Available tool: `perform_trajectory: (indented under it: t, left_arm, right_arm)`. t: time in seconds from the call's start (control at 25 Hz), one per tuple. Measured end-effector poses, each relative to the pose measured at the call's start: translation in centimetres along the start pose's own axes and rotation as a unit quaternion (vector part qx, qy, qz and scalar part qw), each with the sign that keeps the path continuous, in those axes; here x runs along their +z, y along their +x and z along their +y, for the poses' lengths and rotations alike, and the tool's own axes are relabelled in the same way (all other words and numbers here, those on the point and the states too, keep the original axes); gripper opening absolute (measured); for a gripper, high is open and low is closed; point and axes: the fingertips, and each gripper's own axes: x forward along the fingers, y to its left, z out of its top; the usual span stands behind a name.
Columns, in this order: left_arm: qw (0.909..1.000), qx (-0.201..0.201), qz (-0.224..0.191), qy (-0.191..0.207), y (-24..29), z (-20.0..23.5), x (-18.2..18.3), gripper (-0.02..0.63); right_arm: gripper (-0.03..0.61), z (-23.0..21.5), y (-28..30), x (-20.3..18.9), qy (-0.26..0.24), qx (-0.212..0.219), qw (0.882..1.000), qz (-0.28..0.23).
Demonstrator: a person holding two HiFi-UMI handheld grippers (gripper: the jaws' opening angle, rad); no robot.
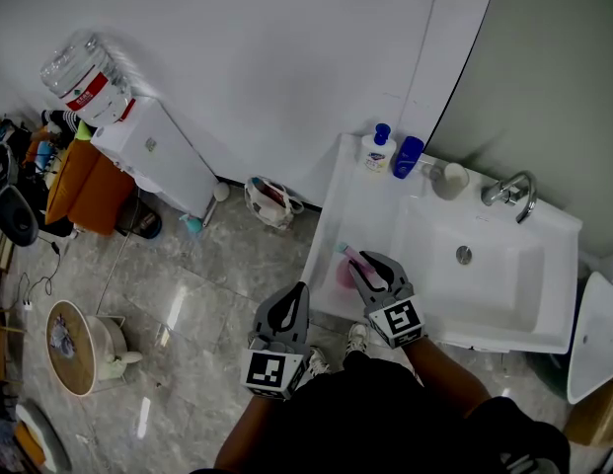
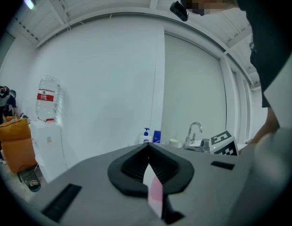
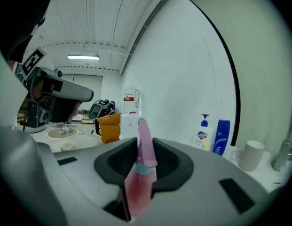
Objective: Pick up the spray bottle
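Right gripper view shows the right gripper, jaws narrowed, clamped on the upright bottle at the worktop's front-left corner; the closed, empty left gripper is farther off.

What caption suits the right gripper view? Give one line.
The right hand-held gripper closed on a pink spray bottle, soap bottles and a mug behind.

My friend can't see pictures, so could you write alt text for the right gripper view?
A pink spray bottle stands clamped between the two dark jaws of the right tool, its nozzle rising above them. Beyond it, to the right, stand a white pump bottle, a blue bottle and a white cup near a pale wall.
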Motion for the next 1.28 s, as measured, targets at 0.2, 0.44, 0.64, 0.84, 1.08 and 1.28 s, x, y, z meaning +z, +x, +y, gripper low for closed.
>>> perform_trajectory:
  t: [0.2,0.44,0.64,0.84,1.08,1.28]
  left_arm:
    - [1.0000,-0.001,-0.008,-0.005,-0.1,0.0,0.9,-0.005]
    - [0.9998,-0.002,-0.018,0.007,-0.2,0.1,1.7,-0.005]
    - [0.9997,-0.003,-0.024,-0.001,-0.5,0.1,2.2,-0.005]
    - [0.9996,-0.001,-0.027,-0.003,-0.7,0.1,2.7,-0.005]
    - [0.9995,-0.002,-0.030,-0.004,-0.8,0.0,3.0,-0.005]
    - [0.9997,-0.004,-0.021,0.013,-1.2,0.2,2.3,-0.005]
  right_arm:
    - [0.091,0.2,0.2,0.2,-0.003,-0.003,1.000,-0.001]
    - [0.089,0.3,0.1,1.5,-0.006,-0.003,1.000,-0.016]
    - [0.089,0.2,-0.2,3.3,-0.012,-0.003,0.999,-0.030]
    - [0.089,-0.1,-0.6,5.3,-0.026,-0.005,0.999,-0.048]
    - [0.089,-0.8,-1.2,8.3,-0.041,-0.011,0.996,-0.074]
    - [0.089,-1.6,-2.0,11.5,-0.055,-0.018,0.994,-0.097]
